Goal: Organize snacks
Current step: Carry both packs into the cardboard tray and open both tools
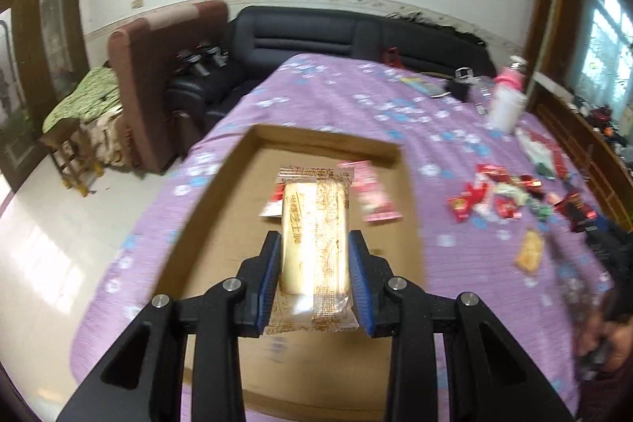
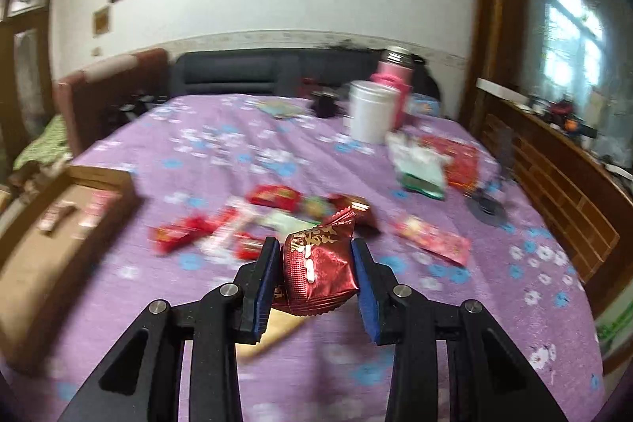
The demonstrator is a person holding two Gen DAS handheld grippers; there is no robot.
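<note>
My left gripper (image 1: 315, 244) is shut on a pale wrapped cake (image 1: 314, 244) in clear printed film, held above the open cardboard box (image 1: 221, 204). Inside the box lie a pink packet (image 1: 374, 192) and a red-and-white packet (image 1: 275, 202), partly hidden by the cake. My right gripper (image 2: 312, 252) is shut on a dark red foil snack (image 2: 318, 267), lifted over the purple flowered tablecloth (image 2: 455, 303). Behind it a pile of red and green snacks (image 2: 277, 208) is scattered on the cloth. The same pile of snacks (image 1: 510, 196) shows at the right in the left wrist view.
A white cup (image 2: 370, 111) and a pink flask (image 2: 393, 82) stand at the table's far right, with a red bag (image 2: 455, 157) and a green packet (image 2: 421, 176) nearby. The cardboard box (image 2: 47, 244) sits at the left. A black sofa (image 1: 356, 34) lies beyond the table.
</note>
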